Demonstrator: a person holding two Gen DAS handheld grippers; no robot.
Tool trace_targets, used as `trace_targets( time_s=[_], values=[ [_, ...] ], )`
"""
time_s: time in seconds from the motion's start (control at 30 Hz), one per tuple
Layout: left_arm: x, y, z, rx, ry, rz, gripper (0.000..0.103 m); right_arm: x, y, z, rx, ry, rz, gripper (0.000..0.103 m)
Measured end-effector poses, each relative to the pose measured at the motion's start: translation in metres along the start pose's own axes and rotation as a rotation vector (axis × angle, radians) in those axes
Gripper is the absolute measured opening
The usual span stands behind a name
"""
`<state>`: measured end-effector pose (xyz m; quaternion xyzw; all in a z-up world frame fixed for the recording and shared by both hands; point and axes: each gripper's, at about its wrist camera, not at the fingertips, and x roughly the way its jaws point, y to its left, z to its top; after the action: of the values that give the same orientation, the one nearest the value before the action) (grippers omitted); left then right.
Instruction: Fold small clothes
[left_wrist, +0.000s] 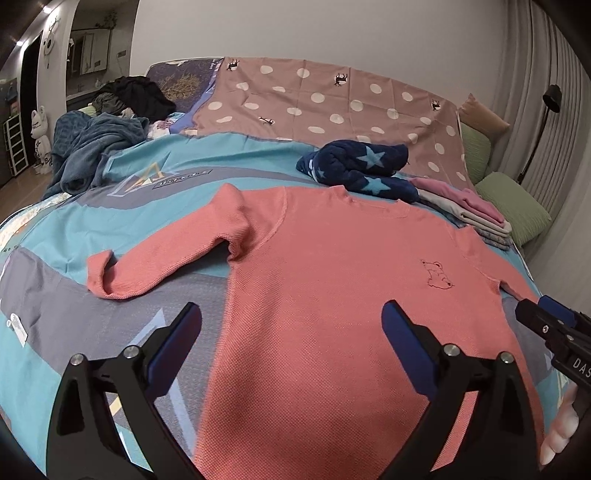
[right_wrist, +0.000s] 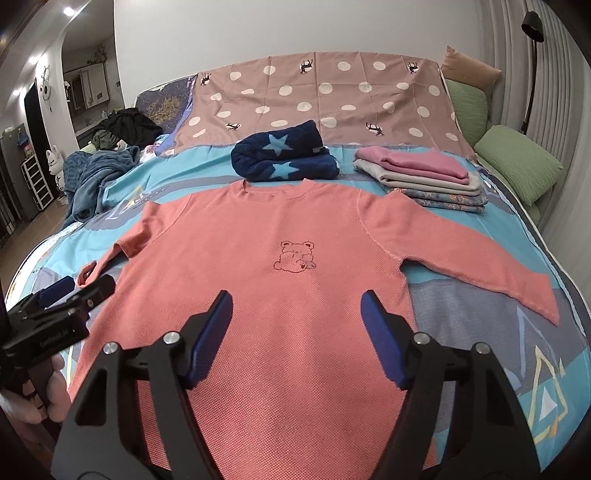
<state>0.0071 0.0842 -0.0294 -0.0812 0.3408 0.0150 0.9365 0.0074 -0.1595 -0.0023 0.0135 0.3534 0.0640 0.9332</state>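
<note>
Your left gripper (left_wrist: 291, 325) has its jaws spread wide, nothing between the pads, hovering over the lower body of the coral sweater (left_wrist: 332, 295). Your right gripper (right_wrist: 297, 314) is also parted, pads clear of the fabric, nothing gripped, above the sweater's hem area below the bear print (right_wrist: 294, 256).

The sweater lies flat, face up, on the blue patterned bedcover (right_wrist: 498, 332), neckline at 12 o'clock. In the right wrist view, one sleeve runs out toward 4 o'clock, flat; the other sleeve at 9 o'clock is bent, cuff curled near your left gripper's tip.

Beyond the neckline at 12 o'clock: a navy star blanket (right_wrist: 284, 155), rolled, just beside the collar. At 1 o'clock: a stack of folded clothes (right_wrist: 424, 173), pink on top, apart from the sweater. Green pillows (right_wrist: 517, 162) at 2 o'clock. A rumpled teal blanket (right_wrist: 96, 170) and dark clothes pile (right_wrist: 125, 125) at 10 o'clock. Polka-dot sheet (right_wrist: 314, 92) covers the far end of the bed.
</note>
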Motion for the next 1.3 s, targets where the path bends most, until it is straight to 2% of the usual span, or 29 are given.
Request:
trace_targets(
  time_s=[0.67,0.8,0.93,1.0,1.1,1.13,1.17,1.2,1.23,1.3],
  values=[
    [0.008,0.007,-0.002,-0.002,0.008,0.037,0.097,0.014,-0.008,-0.008,0.038,0.065,0.021,0.076],
    [0.014,0.023,0.004,-0.031,0.005,0.088,0.097,0.016,-0.01,-0.009,0.048,0.079,0.022,0.078],
    [0.034,0.073,0.02,-0.112,0.035,0.26,0.097,0.017,-0.015,-0.011,0.06,0.084,0.013,0.08],
    [0.051,0.109,0.031,-0.163,0.066,0.378,0.097,0.018,-0.02,-0.012,0.069,0.089,0.002,0.08],
    [0.086,0.168,0.047,-0.215,0.155,0.54,0.095,0.021,-0.027,-0.015,0.094,0.103,-0.008,0.08],
    [0.098,0.186,0.05,-0.231,0.196,0.568,0.087,0.022,-0.029,-0.016,0.102,0.107,-0.008,0.08],
    [0.109,0.203,0.051,-0.25,0.242,0.577,0.085,0.023,-0.031,-0.017,0.11,0.111,-0.007,0.08],
    [0.124,0.219,0.052,-0.278,0.297,0.553,0.084,0.024,-0.032,-0.018,0.115,0.114,-0.007,0.08],
    [0.136,0.231,0.052,-0.299,0.342,0.523,0.078,0.024,-0.033,-0.019,0.118,0.115,-0.007,0.08],
    [0.157,0.247,0.048,-0.315,0.414,0.515,0.073,0.025,-0.034,-0.019,0.123,0.118,-0.009,0.081]
  ],
)
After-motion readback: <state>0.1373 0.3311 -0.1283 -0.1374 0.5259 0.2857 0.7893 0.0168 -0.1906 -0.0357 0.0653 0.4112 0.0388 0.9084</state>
